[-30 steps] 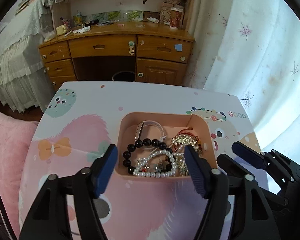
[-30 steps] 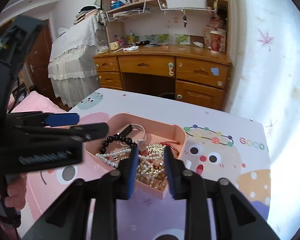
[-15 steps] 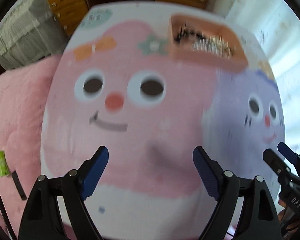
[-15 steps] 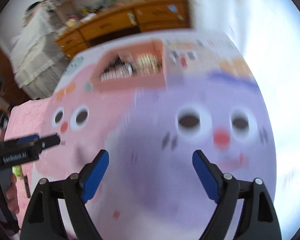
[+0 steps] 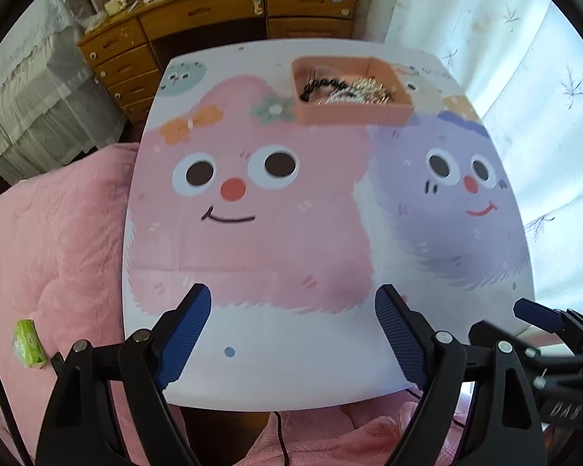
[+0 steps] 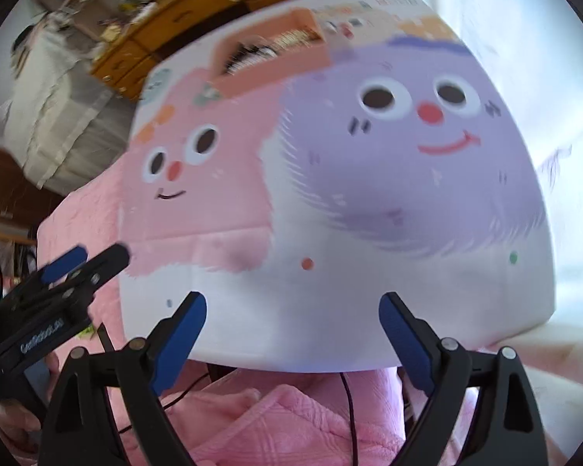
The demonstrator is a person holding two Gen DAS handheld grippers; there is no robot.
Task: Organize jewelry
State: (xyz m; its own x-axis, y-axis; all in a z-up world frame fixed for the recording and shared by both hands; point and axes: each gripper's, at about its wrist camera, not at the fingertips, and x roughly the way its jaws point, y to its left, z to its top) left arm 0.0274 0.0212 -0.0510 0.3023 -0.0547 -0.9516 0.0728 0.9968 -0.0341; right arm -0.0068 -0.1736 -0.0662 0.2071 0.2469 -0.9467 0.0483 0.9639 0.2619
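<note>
A pink tray point(image 5: 353, 113) stands at the far side of the cartoon-printed table point(image 5: 291, 240). It holds a black bead bracelet point(image 5: 320, 86), pearl strands and gold pieces point(image 5: 365, 91) in a heap. The tray also shows blurred in the right wrist view point(image 6: 276, 66). My left gripper point(image 5: 293, 334) is open and empty over the table's near edge. My right gripper point(image 6: 293, 334) is open and empty, also at the near edge, far from the tray.
A wooden desk with drawers point(image 5: 213, 19) stands behind the table. A pink quilt point(image 5: 46, 256) lies left and below, with a green packet point(image 5: 29, 343) on it. A white curtain point(image 5: 524, 58) hangs on the right. The other gripper shows in each view point(image 5: 555, 334) point(image 6: 58, 291).
Both grippers have pulled back from the tray to the table's near edge. The right gripper's jaws, nearly closed over the jewelry a second ago, are now wide open and empty.
</note>
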